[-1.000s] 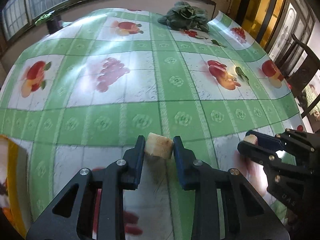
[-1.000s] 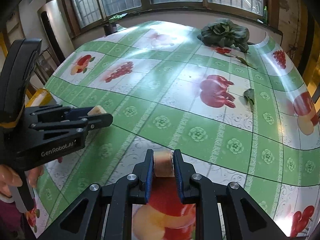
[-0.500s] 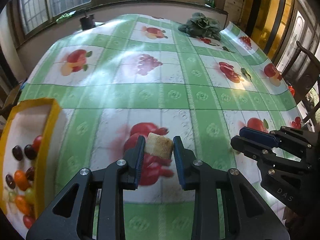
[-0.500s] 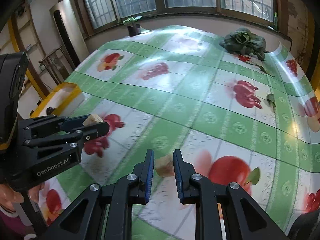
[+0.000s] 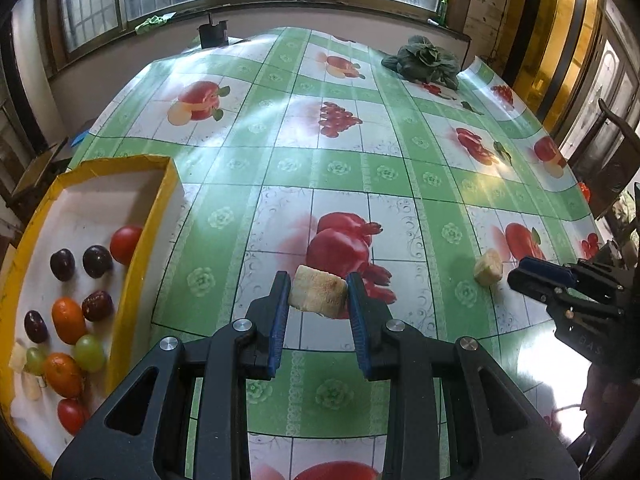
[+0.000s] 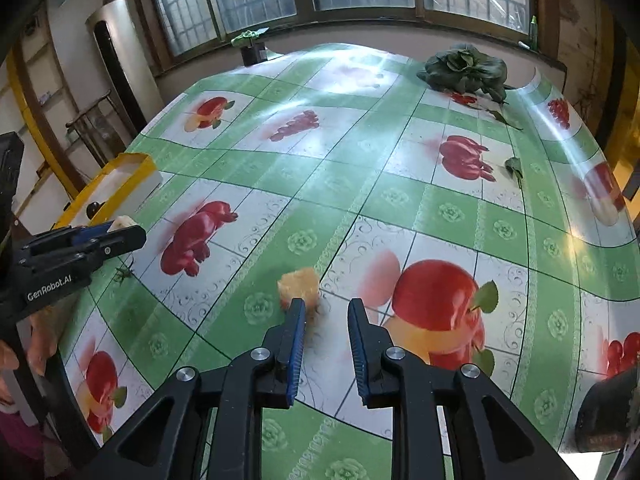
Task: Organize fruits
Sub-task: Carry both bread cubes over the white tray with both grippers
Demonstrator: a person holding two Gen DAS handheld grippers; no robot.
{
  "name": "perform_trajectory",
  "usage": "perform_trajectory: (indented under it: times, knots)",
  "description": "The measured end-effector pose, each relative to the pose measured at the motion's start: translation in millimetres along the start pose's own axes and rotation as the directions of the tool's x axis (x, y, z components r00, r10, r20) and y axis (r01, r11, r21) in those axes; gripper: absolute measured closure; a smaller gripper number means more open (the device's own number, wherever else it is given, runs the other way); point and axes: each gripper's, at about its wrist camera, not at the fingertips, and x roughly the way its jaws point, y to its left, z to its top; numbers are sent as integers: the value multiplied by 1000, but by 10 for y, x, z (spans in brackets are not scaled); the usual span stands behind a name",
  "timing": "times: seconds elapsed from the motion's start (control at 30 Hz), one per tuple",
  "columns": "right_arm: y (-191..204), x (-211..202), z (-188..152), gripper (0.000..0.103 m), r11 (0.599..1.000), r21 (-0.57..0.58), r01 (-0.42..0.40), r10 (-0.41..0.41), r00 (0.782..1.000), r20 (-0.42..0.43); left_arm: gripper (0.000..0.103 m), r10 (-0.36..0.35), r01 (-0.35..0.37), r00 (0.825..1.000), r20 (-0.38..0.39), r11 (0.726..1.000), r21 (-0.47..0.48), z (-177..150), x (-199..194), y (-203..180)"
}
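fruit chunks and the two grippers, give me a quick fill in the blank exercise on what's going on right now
1. The left gripper is shut on a pale fruit chunk, held above the ____.
2. The right gripper is ____, with nothing between its fingers.
3. The second fruit chunk lies on the tablecloth beside the right gripper's ____ finger.
4. The tray holding the sorted fruits has a ____ rim.

Missing words: tablecloth; open; left; yellow
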Motion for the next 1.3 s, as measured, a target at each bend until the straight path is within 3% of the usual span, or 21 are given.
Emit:
perform_trajectory:
  times: [0.07, 0.23, 0.33, 0.43, 0.63, 0.9, 1.3]
  knots:
    - [20, 22, -12, 68, 1000, -7, -25, 25, 1000, -4, 75, -4, 4, 1000, -5, 1000, 0, -10, 9, -7]
    - [111, 141, 33, 67, 999, -34, -40, 40, 999, -8, 75, -6, 6, 1000, -13, 1000, 3, -20, 22, -23]
    - [129, 264, 82, 67, 999, -43, -3, 3, 1000, -11, 75, -5, 5, 1000, -11, 1000, 5, -19, 11, -24]
    - [103, 296, 106, 79, 1000, -28, 7, -7, 1000, -9, 75, -2, 2, 1000, -3, 1000, 3, -20, -29, -5]
    - [268, 145, 138, 79, 998, -59, -17, 18, 1000, 14, 75, 14, -13, 1000, 27, 1000, -19, -16, -186, 102]
    - [766, -10, 283, 79, 988, -140, -64, 71, 996, 49, 75, 62, -59, 996, 66, 997, -44, -80, -453, 361]
    - [1560, 46, 459, 79, 954, -261, -148, 163, 986, 36, 75, 154, -143, 984, 93, 983, -115, -254, -763, 903]
